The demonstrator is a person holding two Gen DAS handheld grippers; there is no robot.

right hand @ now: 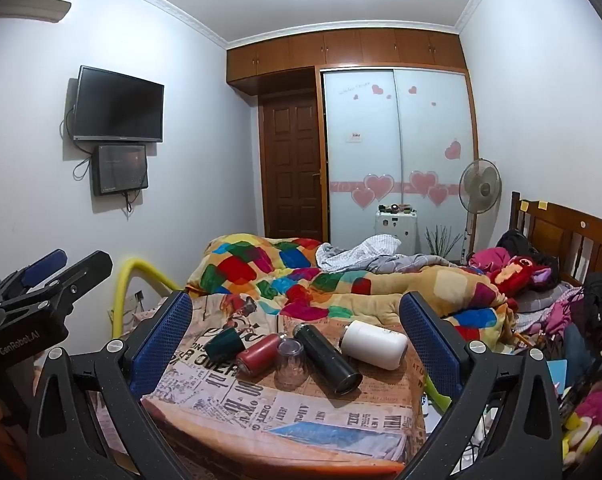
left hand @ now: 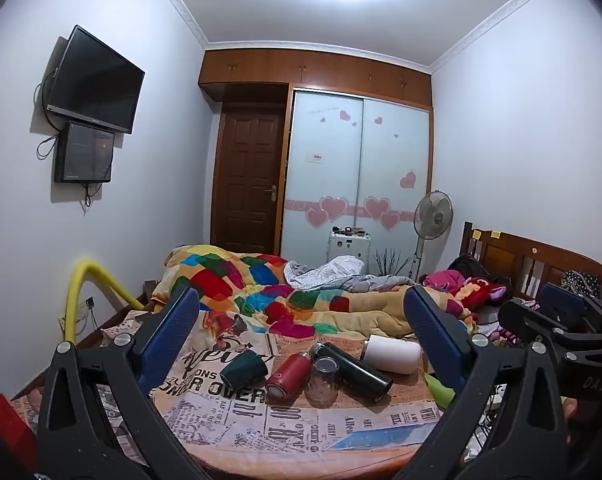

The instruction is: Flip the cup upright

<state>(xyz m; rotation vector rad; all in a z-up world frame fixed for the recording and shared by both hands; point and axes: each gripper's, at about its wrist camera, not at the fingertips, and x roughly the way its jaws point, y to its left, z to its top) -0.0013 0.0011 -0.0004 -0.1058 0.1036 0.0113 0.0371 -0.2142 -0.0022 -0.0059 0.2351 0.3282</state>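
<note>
Several vessels sit on a newspaper-print cloth [left hand: 293,424] on the bed. A clear glass cup [left hand: 324,380] [right hand: 290,364] stands upside down in the middle. A dark green cup [left hand: 244,369] [right hand: 225,343], a red bottle [left hand: 288,376] [right hand: 261,354], a black flask [left hand: 355,368] [right hand: 327,356] and a white tumbler [left hand: 391,354] [right hand: 375,343] lie on their sides around it. My left gripper [left hand: 301,308] is open and empty, held back above the cloth. My right gripper [right hand: 295,310] is also open and empty, at a similar distance.
A colourful patchwork quilt [left hand: 285,300] is heaped behind the cloth. A wooden headboard [left hand: 533,260] and piled clothes are at the right. A yellow rail [left hand: 85,292] stands at the bed's left. The other gripper shows at the far right [left hand: 561,320] and the far left [right hand: 41,284].
</note>
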